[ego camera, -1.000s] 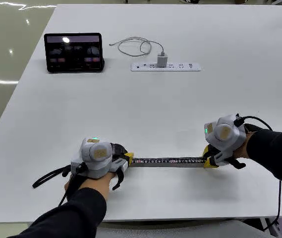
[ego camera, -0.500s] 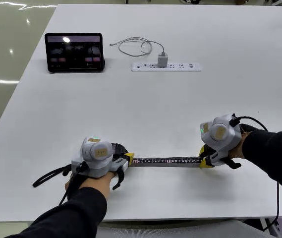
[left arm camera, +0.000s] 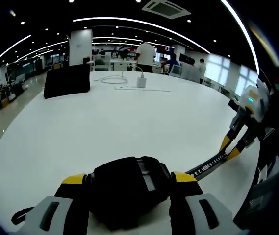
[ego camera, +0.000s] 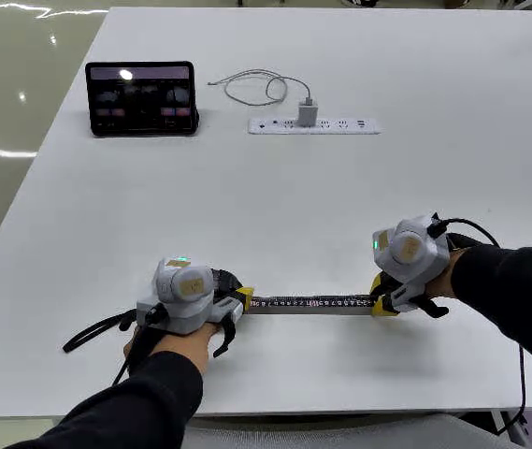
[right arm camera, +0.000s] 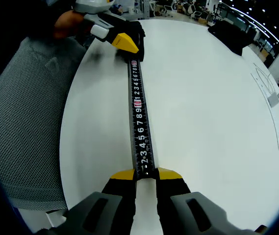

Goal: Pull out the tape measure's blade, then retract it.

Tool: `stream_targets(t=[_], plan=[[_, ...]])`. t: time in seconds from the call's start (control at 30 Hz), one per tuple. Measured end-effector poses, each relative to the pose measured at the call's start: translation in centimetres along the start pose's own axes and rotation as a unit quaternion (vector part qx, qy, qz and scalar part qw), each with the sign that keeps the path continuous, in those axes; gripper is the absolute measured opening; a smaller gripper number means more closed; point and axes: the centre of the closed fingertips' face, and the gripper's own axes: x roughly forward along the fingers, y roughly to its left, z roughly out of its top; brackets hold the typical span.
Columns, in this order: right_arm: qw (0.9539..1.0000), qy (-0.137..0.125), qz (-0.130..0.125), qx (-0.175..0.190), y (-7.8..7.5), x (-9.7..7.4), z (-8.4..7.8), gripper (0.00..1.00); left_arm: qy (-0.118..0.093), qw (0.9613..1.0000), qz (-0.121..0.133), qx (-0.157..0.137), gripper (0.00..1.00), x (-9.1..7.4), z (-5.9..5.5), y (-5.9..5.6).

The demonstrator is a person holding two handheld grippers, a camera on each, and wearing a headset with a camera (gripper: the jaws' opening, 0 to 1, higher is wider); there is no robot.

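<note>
Our left gripper (ego camera: 233, 301) clamps the rigid case (left arm camera: 129, 188) at nine o'clock, and our right gripper (right arm camera: 146, 174) pinches the tip of the thin, probably springy blade (right arm camera: 138, 117).

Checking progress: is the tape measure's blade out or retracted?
Out: the blade stretches along the table from the case in the left gripper to the right gripper, numbers showing.

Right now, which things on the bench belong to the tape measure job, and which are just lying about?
In the job: tape measure case, clamped in the jaws of the left gripper; blade, drawn out along the table, its end pinched by the right gripper.

Lying about: tablet; power strip; charger plugged into it, with its cable.
</note>
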Motion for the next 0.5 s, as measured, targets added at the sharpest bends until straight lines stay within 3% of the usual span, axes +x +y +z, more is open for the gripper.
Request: stream_targets(t=[0.5], plan=[[1.0, -0.006, 0.0, 0.002, 0.09, 0.34, 0.86, 0.11, 0.001, 1.0, 0.0, 0.0, 0.63, 0.02, -0.01, 0.02]])
